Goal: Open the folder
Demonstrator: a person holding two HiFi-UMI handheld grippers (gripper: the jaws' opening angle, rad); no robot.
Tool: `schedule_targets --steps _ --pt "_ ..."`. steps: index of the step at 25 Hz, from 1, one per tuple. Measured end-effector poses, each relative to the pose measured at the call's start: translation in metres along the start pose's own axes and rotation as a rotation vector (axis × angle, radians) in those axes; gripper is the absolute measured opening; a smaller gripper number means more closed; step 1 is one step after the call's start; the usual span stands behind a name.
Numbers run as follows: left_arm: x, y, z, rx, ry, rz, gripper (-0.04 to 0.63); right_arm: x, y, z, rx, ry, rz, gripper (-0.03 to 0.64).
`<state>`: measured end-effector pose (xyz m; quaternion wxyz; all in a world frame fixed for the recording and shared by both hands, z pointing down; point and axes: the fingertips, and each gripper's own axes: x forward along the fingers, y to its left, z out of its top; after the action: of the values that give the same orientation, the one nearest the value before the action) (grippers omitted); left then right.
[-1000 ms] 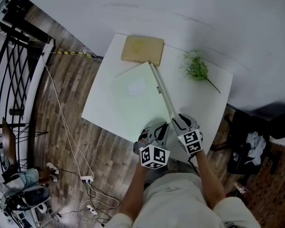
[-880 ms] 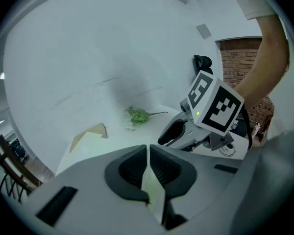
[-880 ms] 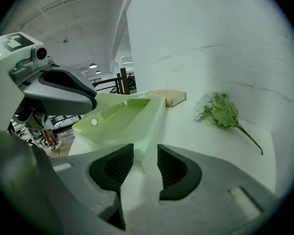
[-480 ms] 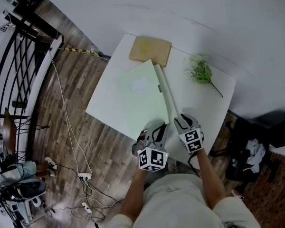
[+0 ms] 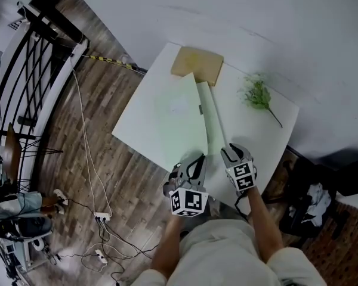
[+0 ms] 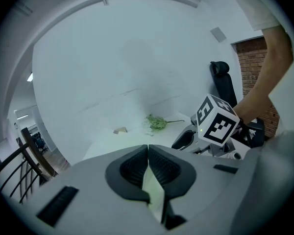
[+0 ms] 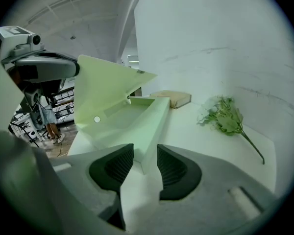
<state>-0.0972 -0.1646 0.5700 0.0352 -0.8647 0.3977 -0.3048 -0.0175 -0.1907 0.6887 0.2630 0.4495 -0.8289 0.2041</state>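
Note:
A pale green folder (image 5: 179, 118) lies on the white table (image 5: 253, 139), its spine (image 5: 212, 115) running away from me. My left gripper (image 5: 194, 161) grips the front cover's near edge, the jaws closing tight on the thin sheet (image 6: 154, 194). In the right gripper view the cover (image 7: 108, 82) stands lifted and tilted above the folder's inside. My right gripper (image 5: 230, 152) sits at the spine's near end (image 7: 154, 126), which is wedged between its pads (image 7: 118, 163). My left gripper (image 6: 148, 155) sees the right one's marker cube (image 6: 216, 121) close by.
A brown flat block (image 5: 197, 64) lies at the table's far edge, just beyond the folder. A green plant sprig (image 5: 258, 94) lies at the far right. Wooden floor with cables (image 5: 89, 159) and a black railing is to the left. A dark chair stands at the right.
The left gripper has risen with the cover's near edge, so the cover has tilted up off the folder. The right gripper has kept still at the spine.

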Motion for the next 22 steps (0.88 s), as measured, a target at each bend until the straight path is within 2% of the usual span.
schedule_targets --steps 22 --pt "-0.057 0.048 -0.006 -0.149 -0.033 0.257 0.003 0.006 -0.005 -0.009 -0.076 0.006 0.007 0.146"
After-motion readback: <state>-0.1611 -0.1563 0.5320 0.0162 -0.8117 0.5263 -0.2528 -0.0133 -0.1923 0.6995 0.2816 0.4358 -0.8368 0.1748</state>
